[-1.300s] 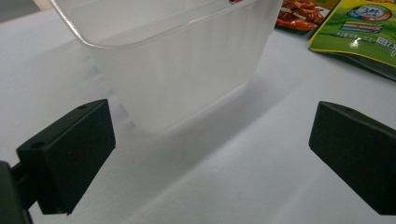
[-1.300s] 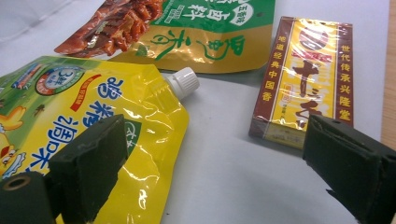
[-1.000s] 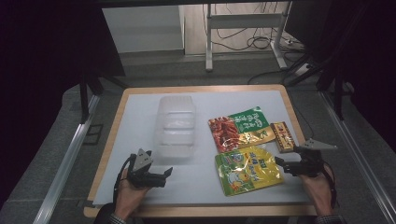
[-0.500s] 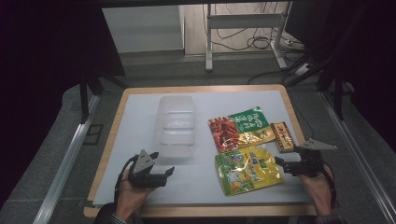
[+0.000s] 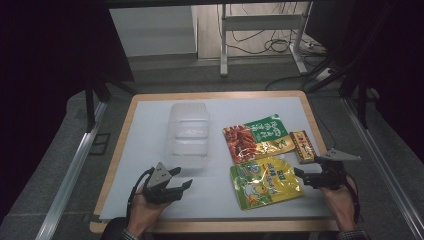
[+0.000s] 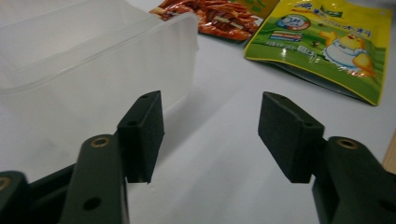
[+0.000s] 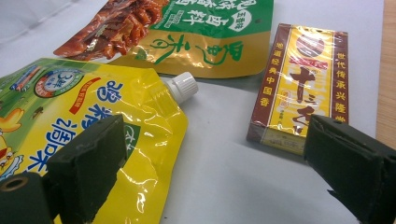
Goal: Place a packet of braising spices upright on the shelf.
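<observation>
Left gripper (image 5: 175,187): you hold it low at the near left of the table (image 5: 150,125), jaws apart and empty, aimed toward the tub's near wall.
Right gripper (image 5: 305,176): you hold it at the near right, jaws wide apart, nothing between them; in the right gripper view one jaw sits over the yellow pouch's corner and the other just beside the box's near end.
Your hands: both forearms come in from the near edge, wrists low, palms wrapped round the handles.
Yellow pouch (image 5: 264,181): flat on the table just ahead of your right gripper, its white cap (image 7: 183,86) pointing away toward the green pouch.
Box (image 5: 302,145): lies flat near the right edge, beside the pouches, untouched.
Green pouch (image 5: 256,137): flat, farther back, partly under the yellow pouch's far edge.
Tub (image 5: 189,131): clear, open, empty as far as can be seen, standing mid-table well left of the snacks.
Progress: by my reading, nothing is packed yet; all three items are outside the tub.
Left to do: grip an item, most likely the yellow pouch or the box, and carry it across.
</observation>
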Available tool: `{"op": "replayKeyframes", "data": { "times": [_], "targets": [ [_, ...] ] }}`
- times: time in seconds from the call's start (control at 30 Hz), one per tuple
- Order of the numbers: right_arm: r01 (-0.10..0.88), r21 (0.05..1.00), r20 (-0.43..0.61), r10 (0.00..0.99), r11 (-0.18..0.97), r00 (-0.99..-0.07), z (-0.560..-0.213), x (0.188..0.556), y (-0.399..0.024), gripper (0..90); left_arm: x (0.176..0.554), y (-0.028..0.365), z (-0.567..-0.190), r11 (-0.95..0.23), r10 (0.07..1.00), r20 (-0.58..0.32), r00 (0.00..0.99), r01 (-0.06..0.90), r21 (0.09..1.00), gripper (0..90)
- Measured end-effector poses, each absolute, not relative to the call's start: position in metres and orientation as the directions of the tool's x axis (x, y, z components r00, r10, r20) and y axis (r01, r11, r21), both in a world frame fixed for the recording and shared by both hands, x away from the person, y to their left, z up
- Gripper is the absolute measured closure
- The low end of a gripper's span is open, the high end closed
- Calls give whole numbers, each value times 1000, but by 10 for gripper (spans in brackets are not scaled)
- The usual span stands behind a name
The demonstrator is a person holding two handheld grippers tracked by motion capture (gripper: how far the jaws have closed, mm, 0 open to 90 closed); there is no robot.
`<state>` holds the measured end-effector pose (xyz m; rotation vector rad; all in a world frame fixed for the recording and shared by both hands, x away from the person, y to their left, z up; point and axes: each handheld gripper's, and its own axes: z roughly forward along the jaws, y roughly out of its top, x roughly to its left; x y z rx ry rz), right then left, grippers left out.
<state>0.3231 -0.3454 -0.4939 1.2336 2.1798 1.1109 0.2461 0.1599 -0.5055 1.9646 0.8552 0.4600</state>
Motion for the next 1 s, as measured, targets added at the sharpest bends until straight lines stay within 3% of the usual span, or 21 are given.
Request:
{"op": "replayKeyframes", "data": {
  "times": [0.57,1.0],
  "targets": [
    [524,801,43,845,290,-534,-493,323,-345,59,246,139,-504,-352,667,-52,744,376,857,541],
    [518,805,44,842,289,-538,-493,322,-345,52,251,115,-509,-418,619,-34,785,366,831,719]
  ]
}}
